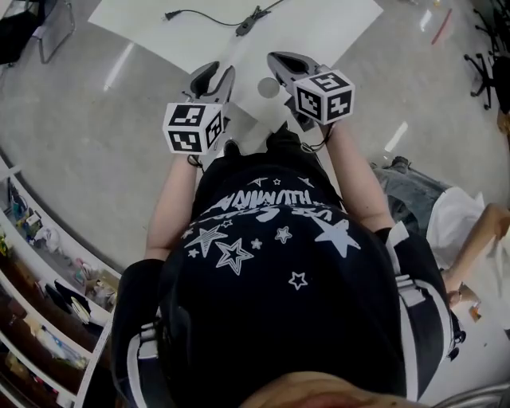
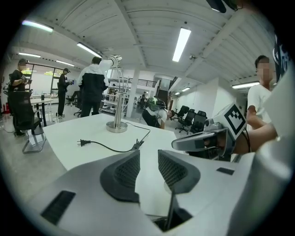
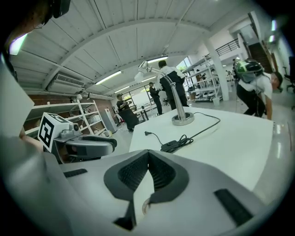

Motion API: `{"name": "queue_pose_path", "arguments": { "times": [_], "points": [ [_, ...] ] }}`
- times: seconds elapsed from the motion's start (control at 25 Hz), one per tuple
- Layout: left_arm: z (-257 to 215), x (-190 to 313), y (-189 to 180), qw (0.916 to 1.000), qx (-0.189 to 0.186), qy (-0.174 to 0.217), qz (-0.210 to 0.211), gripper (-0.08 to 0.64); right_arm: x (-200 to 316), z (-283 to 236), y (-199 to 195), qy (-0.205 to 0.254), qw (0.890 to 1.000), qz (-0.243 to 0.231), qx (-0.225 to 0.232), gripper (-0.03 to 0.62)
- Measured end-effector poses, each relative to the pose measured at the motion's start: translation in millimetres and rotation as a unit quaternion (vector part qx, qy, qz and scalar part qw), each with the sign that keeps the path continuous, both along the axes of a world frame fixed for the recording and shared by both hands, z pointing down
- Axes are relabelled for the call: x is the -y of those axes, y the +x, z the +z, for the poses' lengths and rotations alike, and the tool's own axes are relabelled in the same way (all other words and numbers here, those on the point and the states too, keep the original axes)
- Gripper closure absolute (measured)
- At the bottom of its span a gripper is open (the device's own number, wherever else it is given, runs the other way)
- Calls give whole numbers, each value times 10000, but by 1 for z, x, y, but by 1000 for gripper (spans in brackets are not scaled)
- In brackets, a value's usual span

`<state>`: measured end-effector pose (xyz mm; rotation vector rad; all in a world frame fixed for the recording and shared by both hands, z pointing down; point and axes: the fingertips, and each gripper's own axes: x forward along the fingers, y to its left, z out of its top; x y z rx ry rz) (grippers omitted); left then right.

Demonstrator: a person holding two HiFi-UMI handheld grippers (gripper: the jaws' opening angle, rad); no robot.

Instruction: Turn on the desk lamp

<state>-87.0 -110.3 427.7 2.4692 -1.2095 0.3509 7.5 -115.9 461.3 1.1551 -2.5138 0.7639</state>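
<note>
The desk lamp stands at the far side of the white table point(image 1: 327, 32), its round metal base point(image 2: 117, 126) point(image 3: 183, 120) carrying a curved neck up to a small head point(image 3: 142, 71). From the base a black cord runs to an inline switch point(image 1: 247, 24) point(image 2: 137, 145) point(image 3: 171, 146) and ends in a loose plug point(image 1: 170, 14) point(image 2: 82, 142) point(image 3: 147, 133) lying on the table. Both grippers are held side by side close to the person's chest, short of the switch. My left gripper point(image 1: 211, 78) point(image 2: 148, 168) is open and empty. My right gripper point(image 1: 285, 64) point(image 3: 148, 154) has its tips together with nothing between them.
Shelves point(image 1: 40, 263) with small items line the floor at the left. A person point(image 1: 470, 231) sits low at the right. Beyond the table stand several people point(image 2: 92, 87), office chairs point(image 2: 25, 120) and racks.
</note>
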Motion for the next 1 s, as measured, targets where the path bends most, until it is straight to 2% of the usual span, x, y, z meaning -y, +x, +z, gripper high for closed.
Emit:
{"name": "queue_pose_path", "arguments": {
  "times": [0.28, 0.64, 1.0],
  "points": [
    [-18, -26, -16, 9992, -194, 139, 320, 425, -28, -11, -16, 133, 9993, 350, 3, 586],
    [-28, -44, -31, 9979, -296, 251, 513, 531, -51, -27, -20, 364, 9962, 769, -199, 586],
    [-39, -51, -34, 9957, -315, 416, 766, 549, -72, -37, -23, 546, 9924, 1058, -314, 586]
  ]
}}
